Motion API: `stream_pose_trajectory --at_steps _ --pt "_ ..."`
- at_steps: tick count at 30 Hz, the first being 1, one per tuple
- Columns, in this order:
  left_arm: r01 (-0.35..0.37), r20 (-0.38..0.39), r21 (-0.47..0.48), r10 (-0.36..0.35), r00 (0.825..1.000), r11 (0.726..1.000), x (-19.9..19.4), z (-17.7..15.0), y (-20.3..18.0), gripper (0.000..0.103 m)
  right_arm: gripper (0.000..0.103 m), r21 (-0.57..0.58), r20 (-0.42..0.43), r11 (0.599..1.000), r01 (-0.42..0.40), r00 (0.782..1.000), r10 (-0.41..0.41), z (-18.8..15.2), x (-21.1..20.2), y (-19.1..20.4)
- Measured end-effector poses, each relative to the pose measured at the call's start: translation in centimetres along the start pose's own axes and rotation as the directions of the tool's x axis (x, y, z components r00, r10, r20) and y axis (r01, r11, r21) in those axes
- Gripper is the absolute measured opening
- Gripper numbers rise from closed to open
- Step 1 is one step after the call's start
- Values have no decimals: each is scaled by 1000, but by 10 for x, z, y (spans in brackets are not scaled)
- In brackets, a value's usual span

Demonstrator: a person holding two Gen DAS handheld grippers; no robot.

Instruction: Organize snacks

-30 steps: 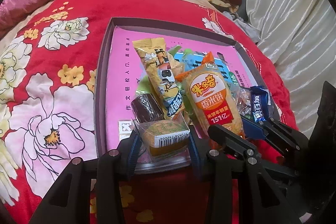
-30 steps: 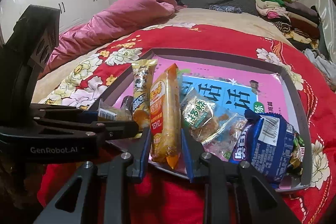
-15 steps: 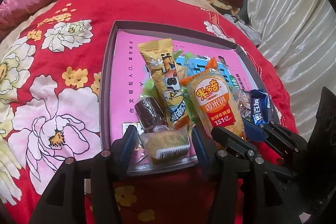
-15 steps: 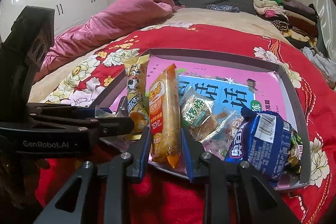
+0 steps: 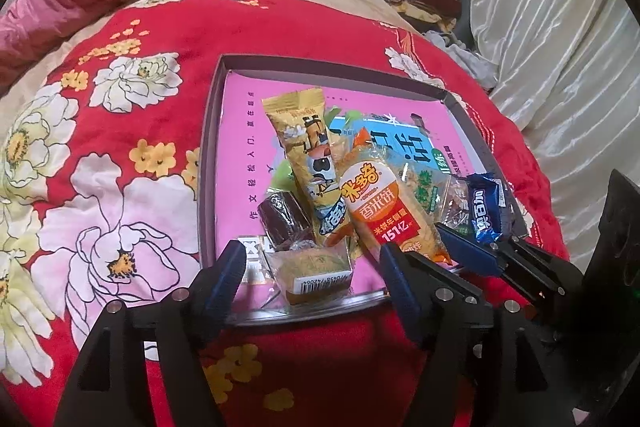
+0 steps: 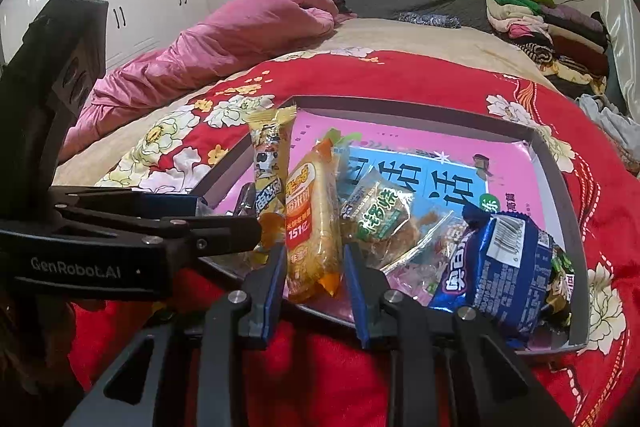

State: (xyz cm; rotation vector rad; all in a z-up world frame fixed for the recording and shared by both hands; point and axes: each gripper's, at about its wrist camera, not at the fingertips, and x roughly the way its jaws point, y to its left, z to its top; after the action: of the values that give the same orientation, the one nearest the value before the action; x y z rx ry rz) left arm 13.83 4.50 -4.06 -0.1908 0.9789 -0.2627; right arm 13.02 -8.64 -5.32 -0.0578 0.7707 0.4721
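Observation:
A grey-rimmed tray (image 5: 204,187) lined in pink sits on the bed and holds several snacks. A small yellow cake packet (image 5: 316,273) lies by its near rim, between the fingers of my left gripper (image 5: 310,277). The jaws are opening, with gaps on both sides of the packet. My right gripper (image 6: 316,277) is shut on the lower end of an orange rice-cracker pack (image 6: 314,223), which stands tilted over the tray. A long yellow packet (image 5: 308,155), a dark brown sweet (image 5: 284,219) and a blue biscuit pack (image 6: 504,255) lie around it.
The tray (image 6: 560,187) rests on a red floral blanket (image 5: 120,167). A pink quilt (image 6: 240,43) lies at the back left, folded clothes (image 6: 536,19) are stacked at the back right, and a white curtain (image 5: 560,47) hangs on the right. The left gripper's body (image 6: 120,247) fills the right wrist view's left side.
The left gripper's jaws have spread apart and let go of the small cake packet, which now lies in the tray. The right gripper and its rice-cracker pack have not moved.

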Motion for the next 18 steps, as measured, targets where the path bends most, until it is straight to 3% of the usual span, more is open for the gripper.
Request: stream_pose_trajectory --at_steps 5,18 --pt "-9 12 0 9 1000 1000 -7 0 -1 74 31 -2 21 1000 14 1000 -14 0 -9 0" --pt "-47 53 7 46 998 999 -28 -3 -7 79 62 52 87 996 79 993 -84 3 -38 -10"
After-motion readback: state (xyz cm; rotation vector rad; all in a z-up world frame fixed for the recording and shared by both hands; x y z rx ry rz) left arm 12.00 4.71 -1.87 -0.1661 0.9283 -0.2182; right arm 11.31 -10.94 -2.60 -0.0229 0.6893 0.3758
